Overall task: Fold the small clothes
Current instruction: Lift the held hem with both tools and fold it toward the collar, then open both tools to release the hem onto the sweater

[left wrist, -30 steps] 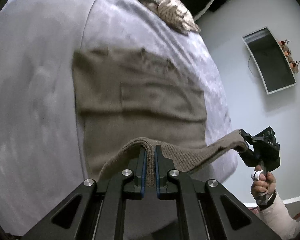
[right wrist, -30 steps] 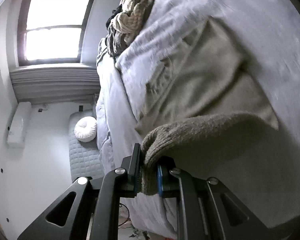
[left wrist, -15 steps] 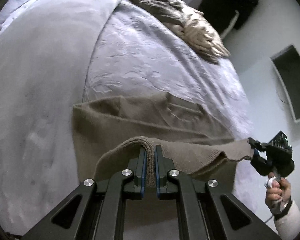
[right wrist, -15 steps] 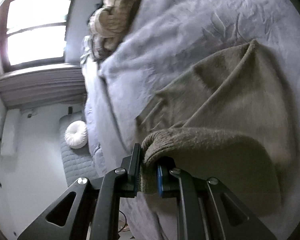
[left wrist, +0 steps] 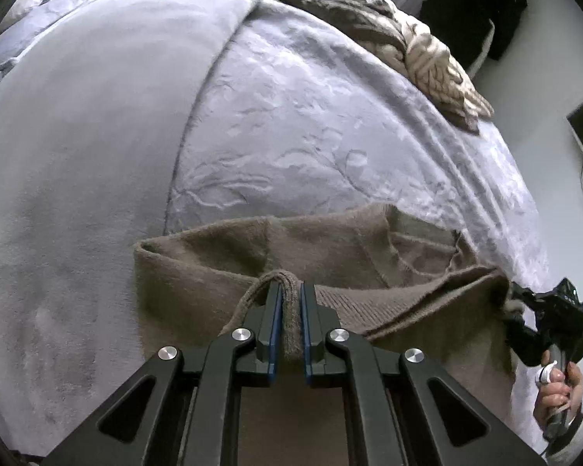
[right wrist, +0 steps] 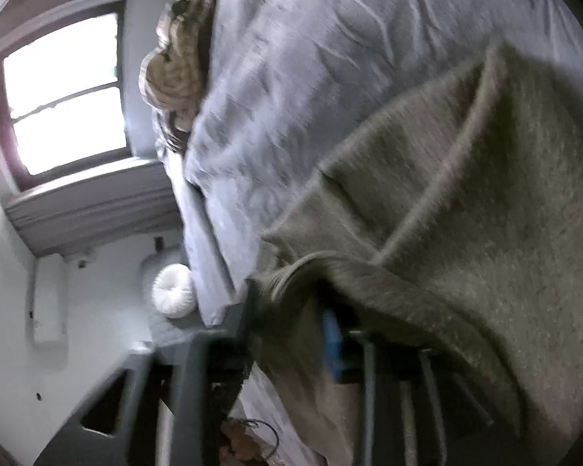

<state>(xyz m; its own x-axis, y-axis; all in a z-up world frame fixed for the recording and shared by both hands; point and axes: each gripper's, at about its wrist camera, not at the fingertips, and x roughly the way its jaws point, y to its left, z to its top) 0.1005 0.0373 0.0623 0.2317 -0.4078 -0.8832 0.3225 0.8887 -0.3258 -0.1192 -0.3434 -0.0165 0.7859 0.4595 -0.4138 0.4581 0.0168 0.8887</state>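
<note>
A brown knit garment [left wrist: 330, 248] lies on the pale grey bedspread [left wrist: 311, 116], its lower half folded up over the upper part. My left gripper [left wrist: 290, 291] is shut on the ribbed hem, low over the cloth. At the far right of the left wrist view, the right gripper [left wrist: 519, 297] sits at the hem's other corner, held by a hand [left wrist: 559, 388]. The right wrist view is blurred. In it the right gripper [right wrist: 289, 310] has its jaws opening, and the garment [right wrist: 466, 194] hangs loose between the spread fingers.
A heap of striped and tan clothes [left wrist: 408, 39] lies at the bed's far end, also the heap [right wrist: 175, 77] in the right wrist view. A bright window [right wrist: 66, 93] and a round white cushion [right wrist: 173, 295] on the floor lie beyond the bed's edge.
Both grippers carried the hem forward and down over the garment, so the fold now covers most of it. The right jaws, shut on the hem before, have spread apart.
</note>
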